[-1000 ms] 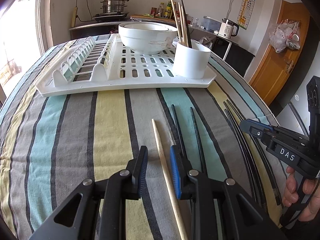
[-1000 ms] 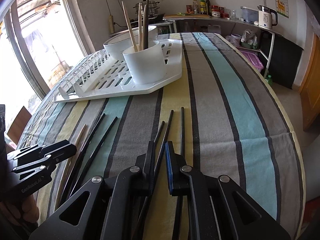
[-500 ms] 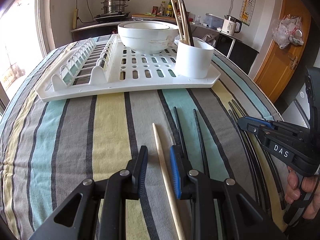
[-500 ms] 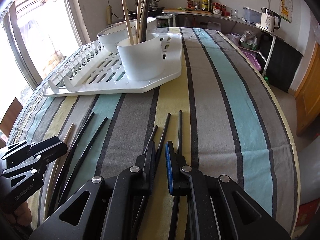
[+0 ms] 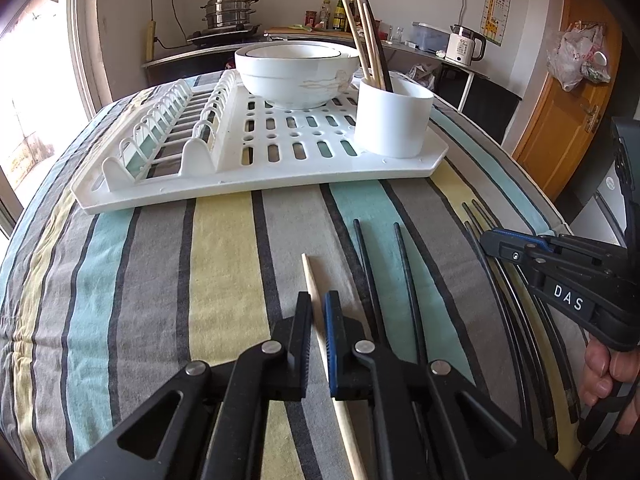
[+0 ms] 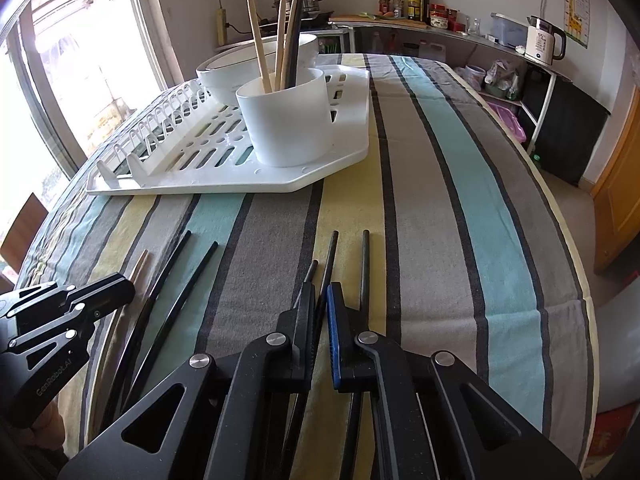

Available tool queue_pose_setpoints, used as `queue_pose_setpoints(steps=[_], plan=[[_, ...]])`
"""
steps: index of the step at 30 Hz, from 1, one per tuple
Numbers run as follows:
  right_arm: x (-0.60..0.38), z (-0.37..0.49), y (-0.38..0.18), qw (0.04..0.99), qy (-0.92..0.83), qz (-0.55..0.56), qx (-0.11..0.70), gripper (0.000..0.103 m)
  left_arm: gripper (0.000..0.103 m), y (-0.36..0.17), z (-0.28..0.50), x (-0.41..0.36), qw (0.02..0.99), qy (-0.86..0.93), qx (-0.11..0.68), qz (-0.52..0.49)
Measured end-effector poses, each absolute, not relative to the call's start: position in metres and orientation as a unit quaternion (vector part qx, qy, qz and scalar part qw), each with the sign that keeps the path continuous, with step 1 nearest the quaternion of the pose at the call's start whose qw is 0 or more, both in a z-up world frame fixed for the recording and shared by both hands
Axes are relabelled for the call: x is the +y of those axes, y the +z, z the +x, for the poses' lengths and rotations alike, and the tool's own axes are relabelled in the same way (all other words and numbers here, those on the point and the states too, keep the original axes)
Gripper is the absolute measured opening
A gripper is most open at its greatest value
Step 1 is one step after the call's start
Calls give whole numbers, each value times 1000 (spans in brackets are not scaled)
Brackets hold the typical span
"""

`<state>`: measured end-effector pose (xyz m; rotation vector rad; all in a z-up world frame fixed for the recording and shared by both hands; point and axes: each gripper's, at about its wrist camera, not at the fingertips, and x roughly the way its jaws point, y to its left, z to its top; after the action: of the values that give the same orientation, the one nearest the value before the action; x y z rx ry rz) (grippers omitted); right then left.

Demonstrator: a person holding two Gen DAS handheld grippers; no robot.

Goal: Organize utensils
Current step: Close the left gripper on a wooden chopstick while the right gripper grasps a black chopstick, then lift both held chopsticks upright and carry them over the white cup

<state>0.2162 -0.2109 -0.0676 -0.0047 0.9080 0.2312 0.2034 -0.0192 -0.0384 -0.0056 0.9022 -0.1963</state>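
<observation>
Left gripper (image 5: 318,308) just closed, pinching wooden chopstick (image 5: 310,280) lying lengthwise, tip toward dish rack (image 5: 248,188), right gripper (image 6: 320,300) just closed, clamping black chopstick (image 6: 330,256) pointing likewise

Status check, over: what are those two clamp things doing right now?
Left gripper jaws just closed on wooden chopstick. Right gripper jaws just closed on black chopstick. White cup ahead, path unobstructed.

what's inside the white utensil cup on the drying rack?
White utensil cup holds three wooden chopsticks and one black chopstick, leaning upright. Their lower ends and the cup's bottom are hidden by its wall.
</observation>
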Motion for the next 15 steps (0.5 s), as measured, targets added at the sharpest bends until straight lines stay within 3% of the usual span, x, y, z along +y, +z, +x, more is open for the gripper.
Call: queue_pose_setpoints(steps=[15], plan=[[-226, 192, -1, 922, 153, 48, 353, 5, 6, 21, 191, -6, 921, -115, 372, -23]])
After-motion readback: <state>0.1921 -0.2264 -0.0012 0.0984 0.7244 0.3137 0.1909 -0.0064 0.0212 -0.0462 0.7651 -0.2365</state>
